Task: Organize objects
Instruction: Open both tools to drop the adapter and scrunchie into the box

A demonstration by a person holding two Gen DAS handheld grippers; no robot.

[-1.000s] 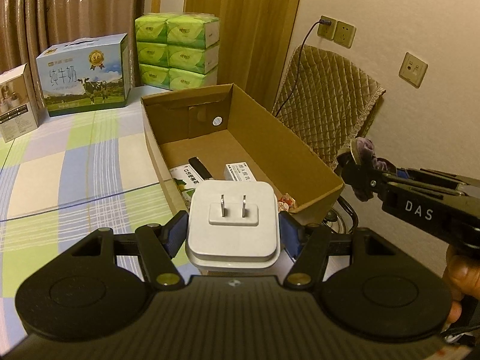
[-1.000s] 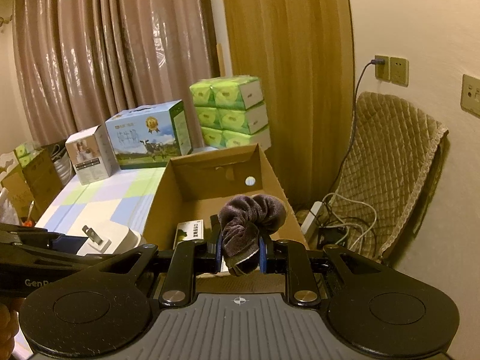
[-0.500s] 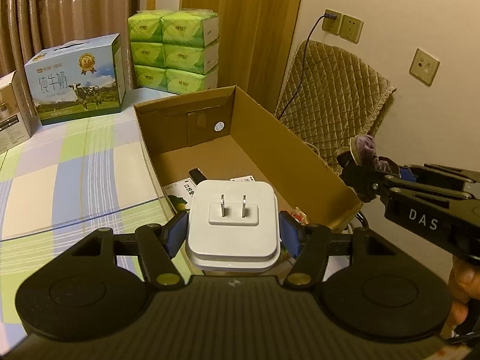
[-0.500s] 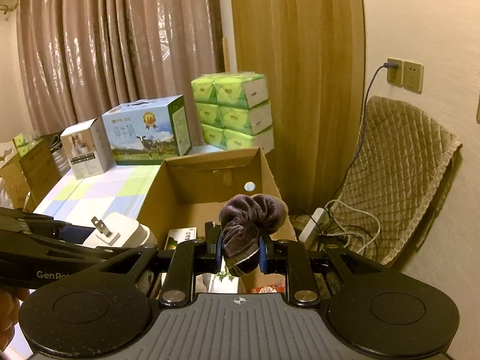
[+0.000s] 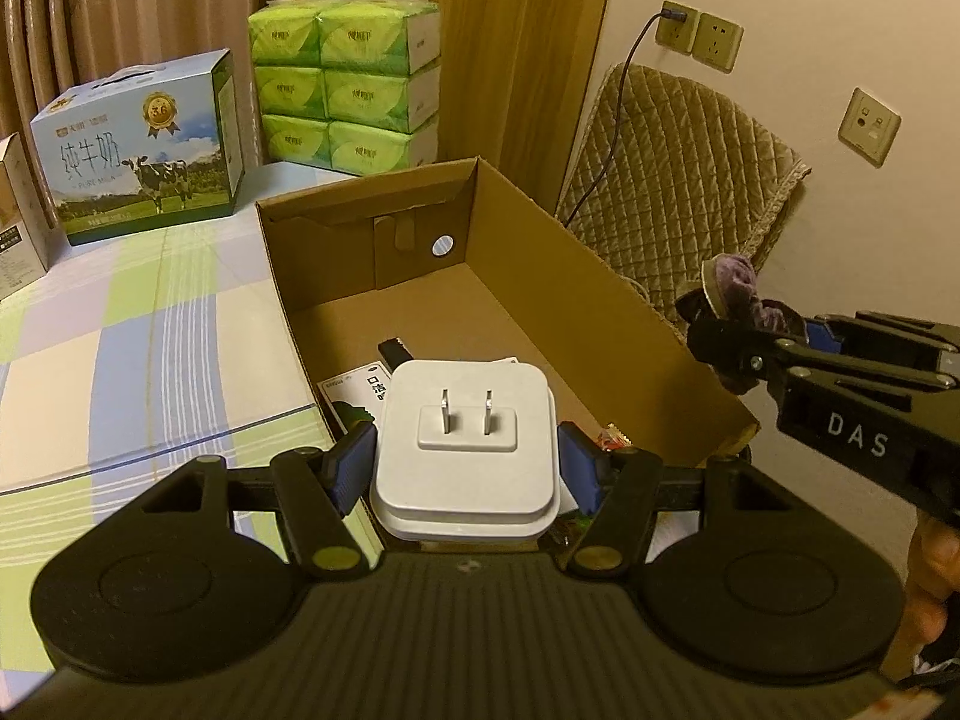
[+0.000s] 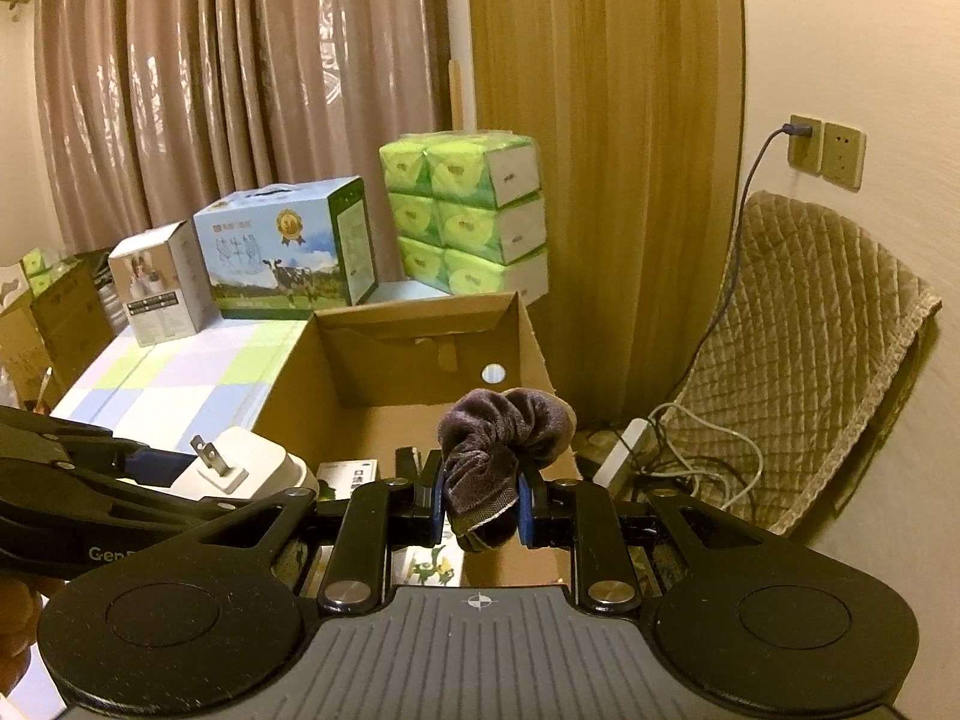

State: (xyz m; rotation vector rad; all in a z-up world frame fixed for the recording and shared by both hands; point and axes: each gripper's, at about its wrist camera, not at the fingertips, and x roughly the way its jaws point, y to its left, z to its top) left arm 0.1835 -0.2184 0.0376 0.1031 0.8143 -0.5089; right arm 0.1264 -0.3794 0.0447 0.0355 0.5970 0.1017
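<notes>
My left gripper [image 5: 465,462] is shut on a white power adapter [image 5: 465,438] with two prongs facing forward, held above the near end of an open cardboard box [image 5: 600,276]. My right gripper [image 6: 480,504] is shut on a dark purple-brown scrunchie [image 6: 504,426], held just right of the box's near right corner. In the left wrist view the right gripper [image 5: 714,324] and the scrunchie [image 5: 735,279] show at the right. In the right wrist view the adapter [image 6: 240,465] shows at the left. Small packets [image 5: 354,387] lie on the box floor.
The box sits on a checked cloth surface [image 5: 120,330]. A milk carton box [image 5: 141,147] and stacked green tissue packs [image 5: 348,75] stand behind it. A quilted chair [image 5: 678,186], a power strip [image 6: 621,450] and cables lie to the right by the wall.
Both grippers have moved forward and up over the box's near end, still holding the adapter and the scrunchie. The box now looks closer and lower in both views.
</notes>
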